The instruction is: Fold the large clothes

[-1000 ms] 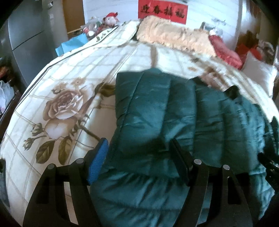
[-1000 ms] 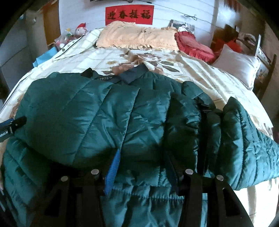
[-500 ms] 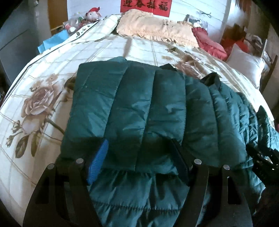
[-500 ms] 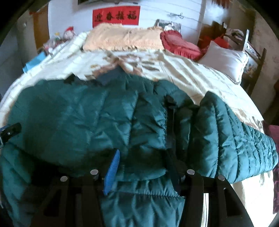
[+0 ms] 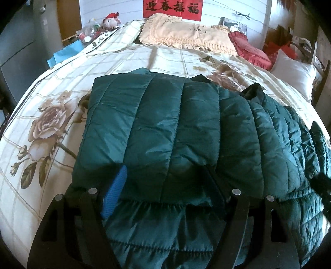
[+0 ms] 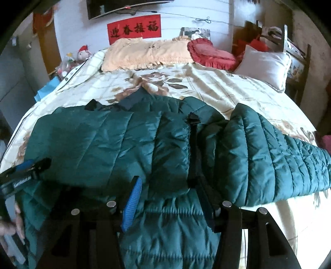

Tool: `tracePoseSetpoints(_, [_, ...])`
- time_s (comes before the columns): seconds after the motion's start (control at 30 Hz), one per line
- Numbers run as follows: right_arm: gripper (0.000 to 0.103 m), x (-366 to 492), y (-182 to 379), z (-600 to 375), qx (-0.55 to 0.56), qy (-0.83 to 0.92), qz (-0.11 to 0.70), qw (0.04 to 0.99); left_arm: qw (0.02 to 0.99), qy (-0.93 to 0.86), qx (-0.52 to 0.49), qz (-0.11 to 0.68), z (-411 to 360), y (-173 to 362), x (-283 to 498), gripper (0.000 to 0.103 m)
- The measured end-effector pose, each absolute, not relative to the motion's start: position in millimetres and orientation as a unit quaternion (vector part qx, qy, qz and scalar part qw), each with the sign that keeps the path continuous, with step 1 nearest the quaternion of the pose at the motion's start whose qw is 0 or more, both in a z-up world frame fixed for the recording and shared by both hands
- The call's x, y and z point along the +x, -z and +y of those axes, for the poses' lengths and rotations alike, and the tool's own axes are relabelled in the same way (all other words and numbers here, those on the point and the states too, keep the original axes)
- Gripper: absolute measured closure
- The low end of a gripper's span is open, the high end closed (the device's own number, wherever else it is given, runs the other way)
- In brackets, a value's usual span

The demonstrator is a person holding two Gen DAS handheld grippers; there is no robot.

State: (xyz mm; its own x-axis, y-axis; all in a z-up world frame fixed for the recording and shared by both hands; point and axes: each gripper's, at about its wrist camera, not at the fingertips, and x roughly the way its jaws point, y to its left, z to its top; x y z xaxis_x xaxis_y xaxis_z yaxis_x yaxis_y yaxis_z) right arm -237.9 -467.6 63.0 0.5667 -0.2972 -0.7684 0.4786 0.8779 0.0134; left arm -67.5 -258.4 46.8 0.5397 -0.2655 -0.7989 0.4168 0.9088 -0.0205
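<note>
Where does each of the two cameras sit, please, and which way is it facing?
Left wrist view: on the left tool, angled down over the left, folded part of the green quilted jacket, facing the headboard; its two fingers show.
Right wrist view: on the right tool, over the jacket's middle and outstretched sleeve; its fingers, the left tool and a hand show.
Shared: jacket, floral bedspread, red banner, peach pillow.

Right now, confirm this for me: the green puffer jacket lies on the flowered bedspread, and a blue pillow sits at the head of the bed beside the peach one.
Wrong in one respect: the pillow beside the peach one is red, not blue, as the right wrist view shows. The rest holds: the green puffer jacket lies on the flowered bedspread.
</note>
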Motion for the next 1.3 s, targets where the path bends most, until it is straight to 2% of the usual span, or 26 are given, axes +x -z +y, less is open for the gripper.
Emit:
tracePoseSetpoints(0.17, [0.049,-224.2,-34.3,-466.7,0.093,0.22,0.45,0.86,0.871,0.196,0.084,0.443,-254.4,-55.0,-80.3,0.028])
tracePoseSetpoints(0.3, [0.048,-235.7,-47.9,-465.5,0.11,0.212,0.44,0.866,0.872,0.208,0.076,0.437,-250.4,-64.8,-94.2,0.028])
tracePoseSetpoints(0.43, [0.035,-254.3,-63.9,-460.2,0.111,0.21,0.419,0.876,0.872,0.222,0.064,0.432,-249.9,-73.5,-110.5,0.028])
tracePoseSetpoints(0.9, [0.035,-314.6,-78.0,-484.7,0.134,0.239,0.392,0.878,0.874,0.24,0.043,0.42,-243.2,-72.5,-123.1,0.028])
tracePoseSetpoints(1.3, [0.029,-388.4,-74.8,-587.2,0.2,0.339,0.364,0.844,0.871,0.243,0.023,0.425,-240.0,-74.8,-116.8,0.028])
